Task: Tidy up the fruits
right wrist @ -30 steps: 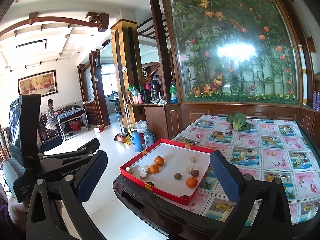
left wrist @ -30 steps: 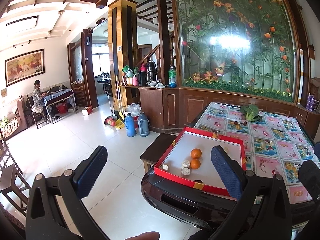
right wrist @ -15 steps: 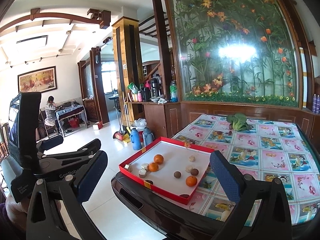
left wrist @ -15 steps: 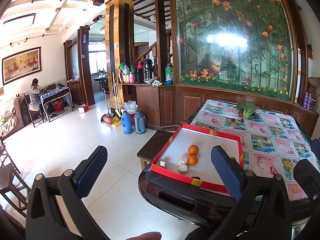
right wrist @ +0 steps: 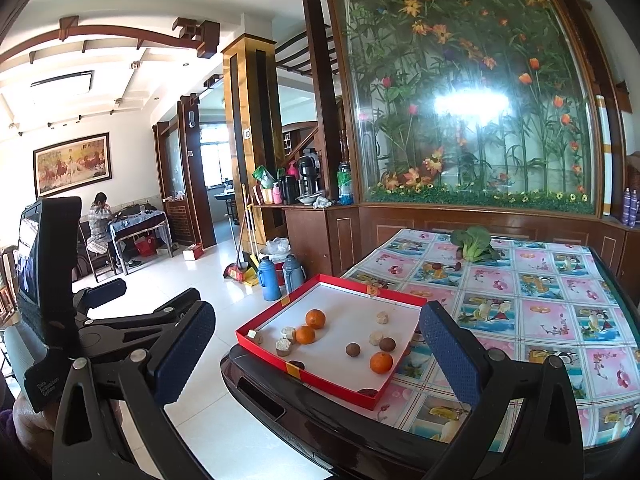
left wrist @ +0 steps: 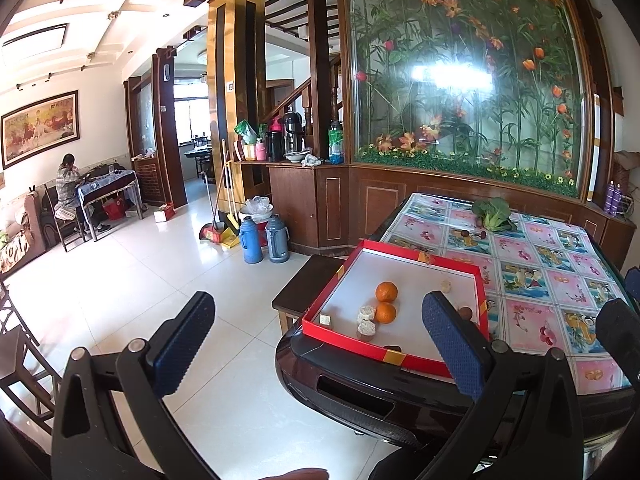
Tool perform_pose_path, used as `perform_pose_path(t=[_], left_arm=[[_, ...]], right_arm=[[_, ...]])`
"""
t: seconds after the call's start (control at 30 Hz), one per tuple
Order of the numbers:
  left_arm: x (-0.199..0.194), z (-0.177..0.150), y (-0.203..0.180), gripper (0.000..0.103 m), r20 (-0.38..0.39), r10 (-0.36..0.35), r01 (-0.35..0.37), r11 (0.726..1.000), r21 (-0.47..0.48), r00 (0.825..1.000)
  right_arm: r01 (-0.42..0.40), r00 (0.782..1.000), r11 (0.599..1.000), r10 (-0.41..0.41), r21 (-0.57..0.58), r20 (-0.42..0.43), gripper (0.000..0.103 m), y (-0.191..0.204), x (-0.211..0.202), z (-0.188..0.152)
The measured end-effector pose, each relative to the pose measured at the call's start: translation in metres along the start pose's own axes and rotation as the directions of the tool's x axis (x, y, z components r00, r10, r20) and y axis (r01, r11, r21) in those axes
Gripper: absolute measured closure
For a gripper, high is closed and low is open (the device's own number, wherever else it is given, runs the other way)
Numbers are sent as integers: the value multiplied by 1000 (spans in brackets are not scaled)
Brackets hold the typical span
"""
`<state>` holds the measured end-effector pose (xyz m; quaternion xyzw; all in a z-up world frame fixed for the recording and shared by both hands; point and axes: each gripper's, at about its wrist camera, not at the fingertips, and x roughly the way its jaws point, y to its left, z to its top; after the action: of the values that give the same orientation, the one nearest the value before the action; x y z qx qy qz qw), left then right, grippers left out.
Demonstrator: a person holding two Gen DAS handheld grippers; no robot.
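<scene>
A red tray [right wrist: 320, 379] with a white floor sits on the near left corner of the table [right wrist: 540, 312]. In it lie three oranges: two together [right wrist: 315, 318] [right wrist: 305, 335] and one nearer me [right wrist: 381, 362]. Two brown round fruits [right wrist: 353, 349] and several pale lumps [right wrist: 288, 333] lie among them. The left wrist view shows the tray [left wrist: 360, 345], the paired oranges [left wrist: 386, 292] and pale lumps [left wrist: 366, 314]. My left gripper [left wrist: 316, 340] and right gripper [right wrist: 316, 354] both hang open and hold nothing, short of the table edge.
A leafy green vegetable [right wrist: 474, 244] lies at the table's far side. A dark wooden stool [left wrist: 308, 280] stands beside the table, with two thermos flasks [right wrist: 269, 278] on the tiled floor behind. A person [right wrist: 98, 220] sits at a distant table.
Both views have shifted only slightly, with the tray sitting a little higher in the left wrist view. Both grippers stay open and the fruit has not moved.
</scene>
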<state>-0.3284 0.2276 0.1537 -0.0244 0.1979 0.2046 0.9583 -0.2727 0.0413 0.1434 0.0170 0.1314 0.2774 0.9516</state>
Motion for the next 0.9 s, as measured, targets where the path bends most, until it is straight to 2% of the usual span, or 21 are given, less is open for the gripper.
perform_pose_path(t=[0.9], left_arm=[[4,-13,10,0,-7,3,-3,1000,-17,1000]], right_arm=[[0,1000,1000,0,-10,-16,1,-6,2,1]])
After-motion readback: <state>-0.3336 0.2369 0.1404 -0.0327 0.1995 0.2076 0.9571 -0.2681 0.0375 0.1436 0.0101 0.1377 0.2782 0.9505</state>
